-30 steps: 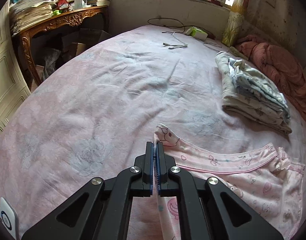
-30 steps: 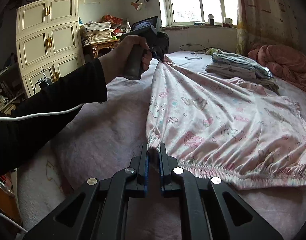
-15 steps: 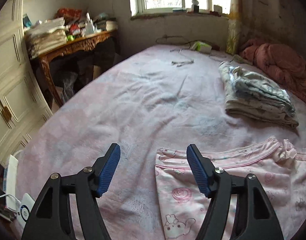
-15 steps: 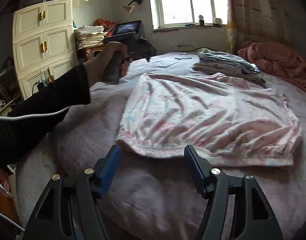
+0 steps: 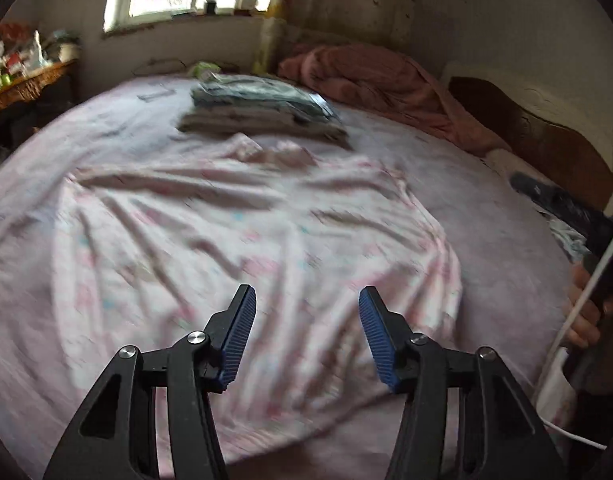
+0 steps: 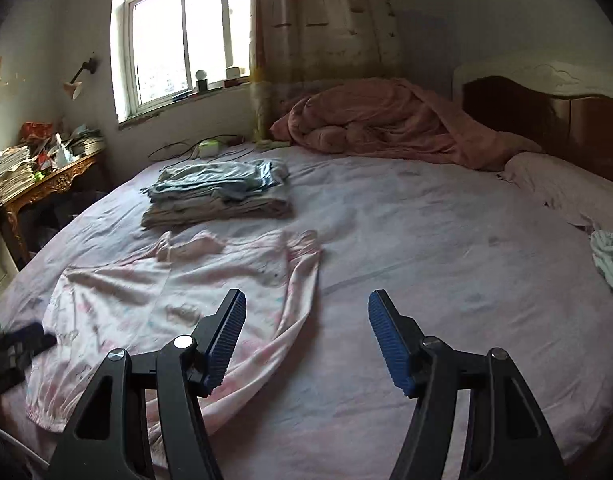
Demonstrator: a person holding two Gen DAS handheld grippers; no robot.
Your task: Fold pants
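**Both tongs released over the bed**

My left gripper [image 5: 304,334] points down over the pink pants [image 5: 234,248], its jaws closing on nothing. My right gripper [image 6: 306,338] stands released, the pants lying rumpled on the bed [image 6: 426,240], lower left of its view.

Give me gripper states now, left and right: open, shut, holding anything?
Left gripper: jaws apart and closing, nothing gripped, above the pants.
Right gripper: open, empty, over the bed.

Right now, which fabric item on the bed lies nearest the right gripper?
The pink printed pants, spread flat beside the right gripper; the folded stack and rumpled pink blanket lie farther back.
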